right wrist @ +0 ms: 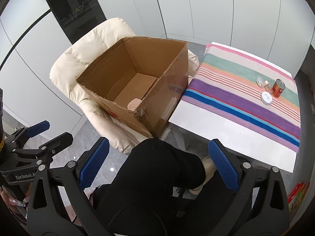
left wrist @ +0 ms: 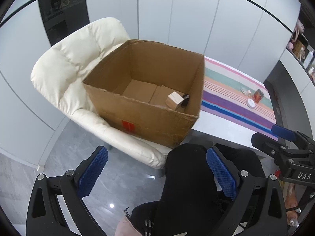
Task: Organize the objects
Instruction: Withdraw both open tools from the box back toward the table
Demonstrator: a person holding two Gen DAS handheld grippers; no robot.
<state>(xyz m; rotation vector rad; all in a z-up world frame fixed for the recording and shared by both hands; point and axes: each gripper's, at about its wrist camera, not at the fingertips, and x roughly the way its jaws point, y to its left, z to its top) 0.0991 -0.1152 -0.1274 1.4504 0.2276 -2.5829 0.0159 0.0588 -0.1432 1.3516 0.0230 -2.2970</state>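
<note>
1. Cardboard box (left wrist: 145,90), open-topped, sits on my cream padded chair (left wrist: 65,68) at the left of the scene, its right wall just beside the near-left corner of the white table (right wrist: 206,125).
2. Inside the box, at its near right corner, lie a small beige carton (left wrist: 174,99) and a dark item (left wrist: 185,99) touching it; I cannot tell what the dark one is.
3. My left tongs (left wrist: 157,174) hang low and near, above my black-clad knee (left wrist: 189,177), jaws spread wide, nothing between the blue pads.
4. My right tongs (right wrist: 158,165) hover beside them, equally spread and gripping nothing.
5. Right of the box, a striped cloth (right wrist: 246,90) covers the far part of the table.
6. On the cloth's far right stand a red-labelled jar (right wrist: 278,88), a round white lid (right wrist: 266,98) just near of it, and small clear bottles (right wrist: 261,82) to its left, all close together and well apart from both tongs.
</note>
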